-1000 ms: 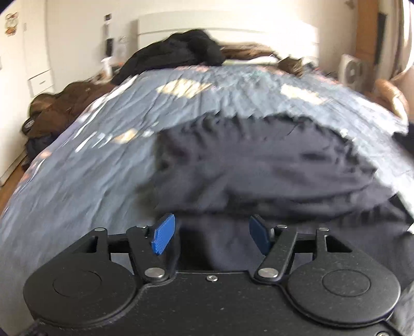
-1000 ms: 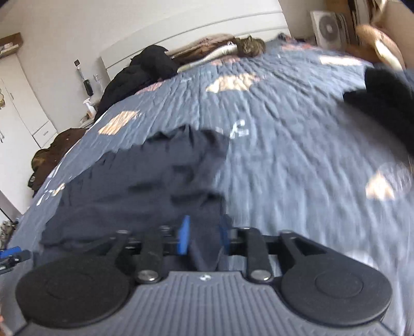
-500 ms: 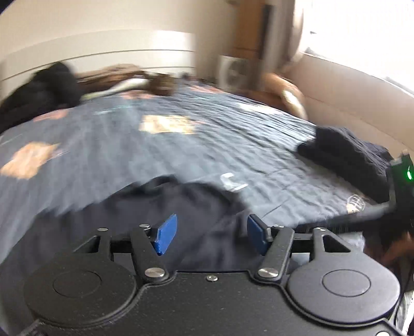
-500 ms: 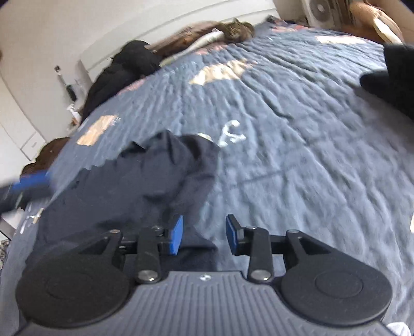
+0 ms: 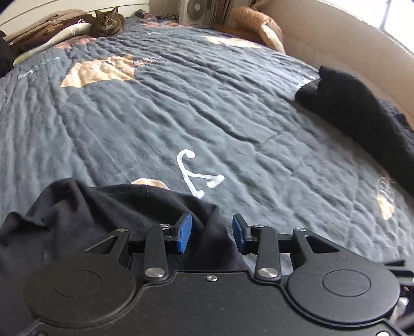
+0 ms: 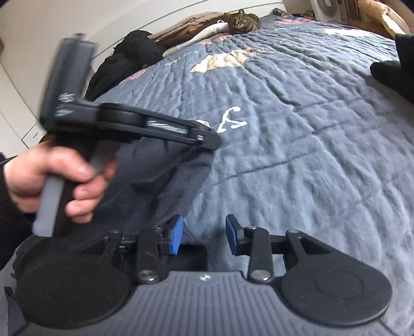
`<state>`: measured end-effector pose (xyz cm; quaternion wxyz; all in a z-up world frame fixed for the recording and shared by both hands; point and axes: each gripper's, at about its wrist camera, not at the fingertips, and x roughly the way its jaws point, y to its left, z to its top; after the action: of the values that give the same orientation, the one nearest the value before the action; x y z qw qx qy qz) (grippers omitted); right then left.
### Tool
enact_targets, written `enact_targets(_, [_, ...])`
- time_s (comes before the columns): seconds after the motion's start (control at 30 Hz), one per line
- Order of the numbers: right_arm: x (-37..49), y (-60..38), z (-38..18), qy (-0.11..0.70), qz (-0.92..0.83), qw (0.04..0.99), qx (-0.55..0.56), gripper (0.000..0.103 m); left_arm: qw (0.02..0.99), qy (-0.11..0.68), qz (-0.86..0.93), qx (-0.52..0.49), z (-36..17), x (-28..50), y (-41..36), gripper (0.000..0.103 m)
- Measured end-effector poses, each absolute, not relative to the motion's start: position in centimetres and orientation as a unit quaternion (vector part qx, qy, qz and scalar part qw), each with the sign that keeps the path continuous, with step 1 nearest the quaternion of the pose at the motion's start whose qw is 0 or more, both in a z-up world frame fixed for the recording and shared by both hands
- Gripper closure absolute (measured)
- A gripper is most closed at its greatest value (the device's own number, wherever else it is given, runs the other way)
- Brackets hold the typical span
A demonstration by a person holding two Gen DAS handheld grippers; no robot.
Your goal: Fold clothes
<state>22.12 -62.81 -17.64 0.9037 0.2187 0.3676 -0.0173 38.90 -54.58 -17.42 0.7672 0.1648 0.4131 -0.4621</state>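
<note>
- since a second ago our left gripper has swung a long way across the bed: its view used to face the headboard with the dark garment spread wide in front, and now it looks toward the far side where the window wall is, with a bunched corner of that garment right under it.
- its jaws are closing as we write. a ridge of the dark fabric sits between the blue pads, but we can't see them pressing on it yet, so we'd call it not gripped so far.
- our right gripper has barely shifted. its jaws are spread part way with only the quilt between them; the garment's edge lies just beside its left pad, touching or nearly so, hard to tell.
- from the right wrist view we see the hand holding the left tool over the same lump of cloth.
- garment now: crumpled at the near edge of the bed, not flat, not folded.
- our guess is we're grabbing a corner to pull it out and lay it flat, so the folding itself looks barely started.
- another dark pile sits well apart on the far side, and a cat is watching from the pillows.
</note>
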Motion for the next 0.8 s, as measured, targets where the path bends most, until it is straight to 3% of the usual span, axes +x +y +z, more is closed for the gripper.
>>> enact_targets(0.13, [22.3,-62.1,-17.9,0.363,-0.022,0.907,0.214,0.069,0.762,0.423,-0.453,0.186,-18.0,39.2,-55.3,0.086])
enact_targets(0.17, [22.3,-62.0,-18.0,0.362,-0.024,0.907,0.214,0.074,0.762,0.423,-0.454,0.183,-18.0,39.3,-55.2,0.093])
enact_targets(0.2, [22.4,-62.0,-18.1,0.366,-0.022,0.905,0.218,0.087,0.763,0.423,-0.455,0.180,-18.0,39.4,-55.1,0.095])
enact_targets(0.27, [22.4,-62.0,-18.4,0.374,-0.022,0.900,0.221,0.103,0.771,0.417,-0.451,0.165,-17.6,39.8,-54.6,0.097])
enact_targets(0.47, [22.3,-62.3,-18.6,0.379,-0.038,0.901,0.207,0.103,0.813,0.389,-0.419,0.107,-16.1,42.0,-53.3,0.098])
enact_targets(0.67, [22.3,-62.3,-18.5,0.378,-0.028,0.903,0.203,0.103,0.795,0.414,-0.417,0.147,-16.9,42.2,-54.9,0.095])
enact_targets(0.8, [22.2,-62.4,-16.9,0.367,-0.002,0.910,0.193,0.097,0.787,0.420,-0.424,0.155,-17.3,41.7,-55.1,0.094])
